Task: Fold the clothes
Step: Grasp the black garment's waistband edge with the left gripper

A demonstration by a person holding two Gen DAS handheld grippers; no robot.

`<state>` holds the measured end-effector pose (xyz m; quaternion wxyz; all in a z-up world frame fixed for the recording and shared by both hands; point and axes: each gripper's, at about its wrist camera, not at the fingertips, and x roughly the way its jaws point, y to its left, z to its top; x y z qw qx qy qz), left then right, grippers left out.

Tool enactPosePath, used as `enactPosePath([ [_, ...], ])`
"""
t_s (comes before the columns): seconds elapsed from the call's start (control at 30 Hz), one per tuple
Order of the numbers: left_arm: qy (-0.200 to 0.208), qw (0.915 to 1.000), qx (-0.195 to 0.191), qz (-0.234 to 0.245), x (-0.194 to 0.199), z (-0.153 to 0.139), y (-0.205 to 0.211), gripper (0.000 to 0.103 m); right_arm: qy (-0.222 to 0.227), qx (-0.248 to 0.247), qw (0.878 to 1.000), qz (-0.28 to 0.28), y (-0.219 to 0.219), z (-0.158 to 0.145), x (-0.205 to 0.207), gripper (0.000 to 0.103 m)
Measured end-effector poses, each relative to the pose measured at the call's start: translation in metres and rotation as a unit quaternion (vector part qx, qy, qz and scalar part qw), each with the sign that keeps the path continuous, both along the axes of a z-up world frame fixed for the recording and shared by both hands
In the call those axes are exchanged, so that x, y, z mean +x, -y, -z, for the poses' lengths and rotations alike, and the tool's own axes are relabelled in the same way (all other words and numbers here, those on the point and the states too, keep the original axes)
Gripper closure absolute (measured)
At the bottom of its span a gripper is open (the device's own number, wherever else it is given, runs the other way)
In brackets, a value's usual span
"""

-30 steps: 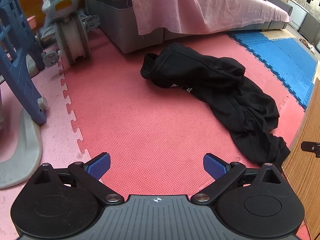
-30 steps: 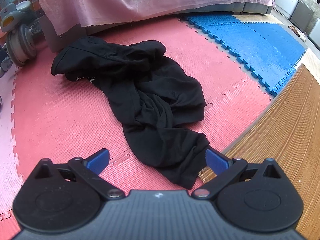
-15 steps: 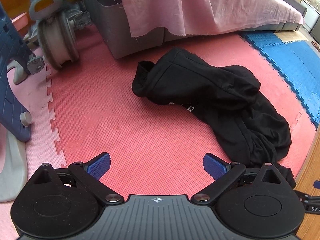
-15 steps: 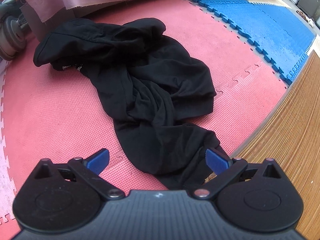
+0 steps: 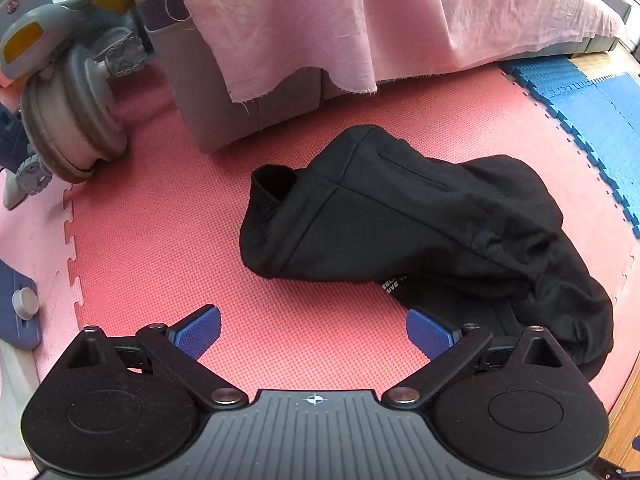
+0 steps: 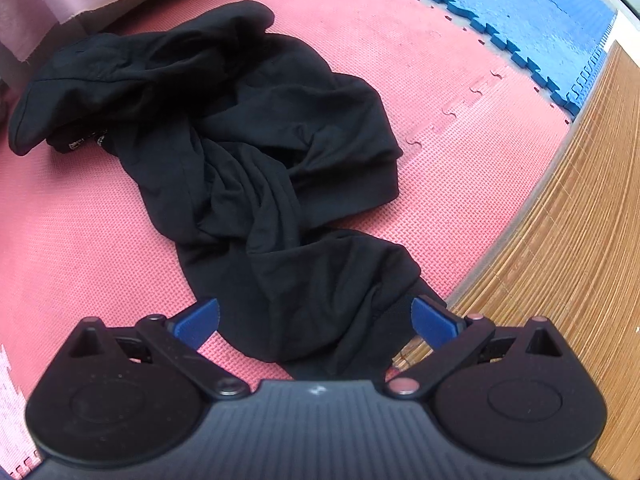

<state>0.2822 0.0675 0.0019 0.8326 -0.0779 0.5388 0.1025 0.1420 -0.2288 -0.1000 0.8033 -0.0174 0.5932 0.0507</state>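
A crumpled black garment [image 5: 420, 232] lies twisted on the red foam mat [image 5: 168, 240]. In the left wrist view its cuffed end points left, and my left gripper [image 5: 314, 330] stands open just short of it, over bare mat, the right pad close to the cloth edge. In the right wrist view the same black garment [image 6: 248, 152] stretches from upper left down to my right gripper [image 6: 316, 320], which is open with the garment's near end lying between its blue fingertips [image 6: 434, 322]. Nothing is gripped.
A bed base with a hanging pink sheet [image 5: 360, 24] stands behind the garment. A grey toy vehicle's wheel [image 5: 68, 120] is at the left. Blue foam tiles [image 6: 512, 4] lie at the far right, and a bamboo mat [image 6: 560, 240] borders the red mat on the right.
Both grippers have moved forward and lower toward the garment. The garment's near end now lies between the right gripper's fingers. Both stay open.
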Motion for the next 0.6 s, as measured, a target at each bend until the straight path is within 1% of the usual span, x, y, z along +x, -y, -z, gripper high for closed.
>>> enactPosePath([
  [0.1,-0.002,1.0,-0.003,0.008,0.027,0.005,-0.003,0.003,-0.012,-0.001,1.0,0.01,0.008,0.007,0.009,0.0],
  [0.2,-0.005,0.9996,0.001,0.029,0.057,0.01,-0.004,0.003,-0.025,0.003,1.0,0.016,0.011,0.015,0.016,0.0],
  [0.23,-0.009,0.9991,0.012,0.04,0.065,0.012,-0.004,0.003,-0.029,0.005,0.999,0.017,0.012,0.017,0.017,0.0],
  [0.3,-0.022,0.9967,0.045,0.064,0.083,0.015,-0.004,0.003,-0.038,0.01,0.999,0.018,0.012,0.02,0.02,0.0],
  [0.37,-0.03,0.9945,0.061,0.08,0.096,0.016,-0.006,0.003,-0.044,0.012,0.999,0.02,0.012,0.023,0.023,0.0],
  [0.6,-0.041,0.9905,0.065,0.114,0.124,0.016,-0.007,0.003,-0.06,0.023,0.997,0.036,0.009,0.029,0.032,0.0],
])
